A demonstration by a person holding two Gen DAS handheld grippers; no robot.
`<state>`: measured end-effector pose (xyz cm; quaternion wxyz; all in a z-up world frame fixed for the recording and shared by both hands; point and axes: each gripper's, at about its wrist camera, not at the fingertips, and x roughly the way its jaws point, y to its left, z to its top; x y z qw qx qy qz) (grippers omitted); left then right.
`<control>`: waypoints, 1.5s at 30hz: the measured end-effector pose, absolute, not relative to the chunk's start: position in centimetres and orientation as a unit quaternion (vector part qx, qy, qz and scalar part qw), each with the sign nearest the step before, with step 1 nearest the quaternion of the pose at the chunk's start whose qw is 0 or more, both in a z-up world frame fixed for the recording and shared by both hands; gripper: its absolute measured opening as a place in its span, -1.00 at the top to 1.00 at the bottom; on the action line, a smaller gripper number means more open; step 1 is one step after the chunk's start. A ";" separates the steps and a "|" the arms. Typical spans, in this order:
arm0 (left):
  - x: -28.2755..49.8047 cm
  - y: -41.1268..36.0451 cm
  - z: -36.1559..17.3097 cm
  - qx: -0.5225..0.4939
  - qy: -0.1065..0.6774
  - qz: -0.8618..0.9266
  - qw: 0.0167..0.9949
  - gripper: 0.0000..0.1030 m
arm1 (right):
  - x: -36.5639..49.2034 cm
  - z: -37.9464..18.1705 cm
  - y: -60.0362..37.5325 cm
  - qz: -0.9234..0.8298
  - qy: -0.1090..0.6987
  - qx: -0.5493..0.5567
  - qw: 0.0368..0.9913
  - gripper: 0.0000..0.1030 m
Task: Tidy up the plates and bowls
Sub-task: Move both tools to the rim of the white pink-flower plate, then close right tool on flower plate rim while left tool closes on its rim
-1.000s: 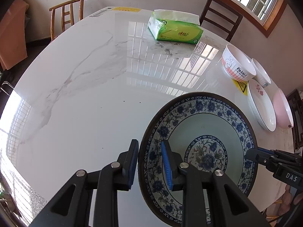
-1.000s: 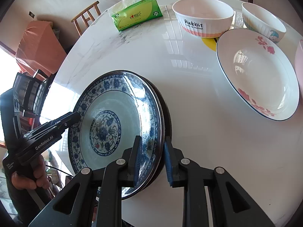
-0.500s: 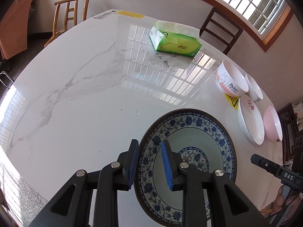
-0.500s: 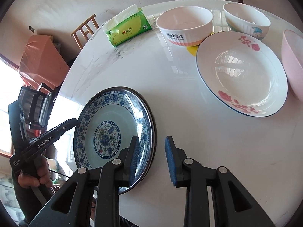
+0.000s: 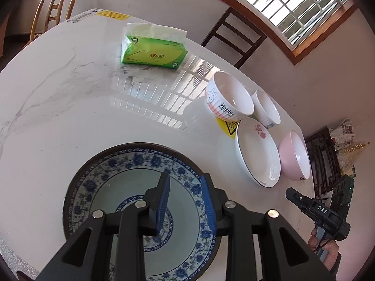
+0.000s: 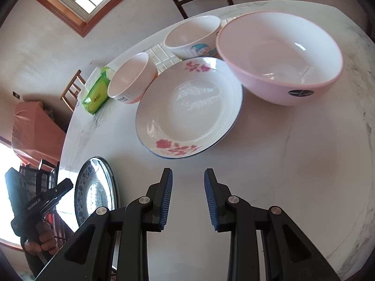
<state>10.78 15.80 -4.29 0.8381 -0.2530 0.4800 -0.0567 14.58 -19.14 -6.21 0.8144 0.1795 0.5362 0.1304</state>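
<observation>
Two handheld grippers above a white marble table (image 5: 58,107) set with dishes.

Left gripper (image 5: 185,201) spread, empty, over the blue patterned plate (image 5: 131,171) (near edge); right gripper (image 6: 188,199) spread before the floral plate (image 6: 189,107).

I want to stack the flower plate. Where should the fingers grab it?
Grip the near rim of the flower plate, the right gripper coming in low from its own side. The raised rim there is uncovered; bowls crowd the far edge.
</observation>
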 end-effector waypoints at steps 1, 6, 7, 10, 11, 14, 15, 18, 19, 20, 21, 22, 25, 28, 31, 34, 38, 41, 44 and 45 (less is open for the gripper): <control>11.3 15.2 -4.3 -0.254 0.478 -0.059 0.839 0.45 | 14.7 -6.2 -19.8 0.124 0.530 0.181 0.819 0.46; 13.7 12.3 -4.5 -0.253 0.472 -0.072 0.841 0.45 | 15.5 -6.4 -22.1 0.102 0.500 0.182 0.840 0.50; 14.2 11.7 -4.4 -0.249 0.470 -0.075 0.844 0.45 | 15.7 -6.5 -22.3 0.101 0.496 0.182 0.843 0.50; 15.8 9.9 -4.6 -0.242 0.463 -0.078 0.849 0.45 | 16.7 -7.0 -22.6 0.092 0.488 0.183 0.848 0.50; 16.4 9.4 -4.8 -0.244 0.464 -0.079 0.848 0.45 | 17.2 -7.2 -22.8 0.090 0.487 0.184 0.849 0.50; 18.2 8.0 -5.7 -0.238 0.476 -0.075 0.843 0.45 | 18.2 -8.0 -22.6 0.089 0.489 0.185 0.848 0.52; 18.7 7.5 -6.0 -0.234 0.479 -0.075 0.843 0.45 | 18.6 -8.2 -22.6 0.088 0.490 0.184 0.848 0.54; 20.3 6.3 -6.9 -0.221 0.490 -0.069 0.840 0.45 | 19.6 -8.8 -22.5 0.086 0.493 0.181 0.847 0.64; 20.8 6.0 -7.2 -0.221 0.494 -0.068 0.838 0.45 | 20.0 -9.0 -22.4 0.087 0.495 0.182 0.845 0.66; 21.3 5.6 -7.5 -0.221 0.497 -0.069 0.836 0.45 | 20.4 -9.2 -22.3 0.089 0.496 0.181 0.845 0.69; 21.7 5.3 -7.7 -0.218 0.501 -0.068 0.835 0.45 | 20.7 -9.4 -22.3 0.089 0.495 0.178 0.846 0.71; 22.1 5.1 -8.0 -0.215 0.503 -0.067 0.835 0.45 | 21.0 -9.5 -22.2 0.088 0.495 0.173 0.847 0.72; 23.0 4.3 -8.5 -0.207 0.509 -0.067 0.833 0.45 | 21.9 -9.8 -22.1 0.089 0.496 0.168 0.847 0.75; 23.7 3.8 -8.9 -0.201 0.514 -0.068 0.831 0.45 | 22.5 -10.2 -22.2 0.092 0.498 0.172 0.845 0.76; 24.3 3.3 -9.3 -0.192 0.521 -0.075 0.828 0.45 | 23.0 -10.4 -22.3 0.096 0.500 0.177 0.842 0.77; 24.7 2.9 -9.8 -0.183 0.531 -0.080 0.824 0.46 | 23.5 -10.7 -22.4 0.099 0.501 0.181 0.840 0.77; 25.3 2.3 -10.3 -0.176 0.534 -0.083 0.823 0.64 | 23.8 -10.8 -22.4 0.104 0.504 0.184 0.837 0.82; 25.5 2.1 -10.4 -0.168 0.537 -0.087 0.822 0.65 | 24.0 -10.7 -22.4 0.108 0.506 0.181 0.836 0.82; 25.4 2.1 -10.2 -0.164 0.538 -0.091 0.822 0.65 | 23.9 -10.7 -22.5 0.110 0.507 0.184 0.835 0.82; 25.2 2.1 -10.1 -0.161 0.541 -0.092 0.821 0.65 | 23.8 -10.7 -22.5 0.111 0.506 0.182 0.836 0.82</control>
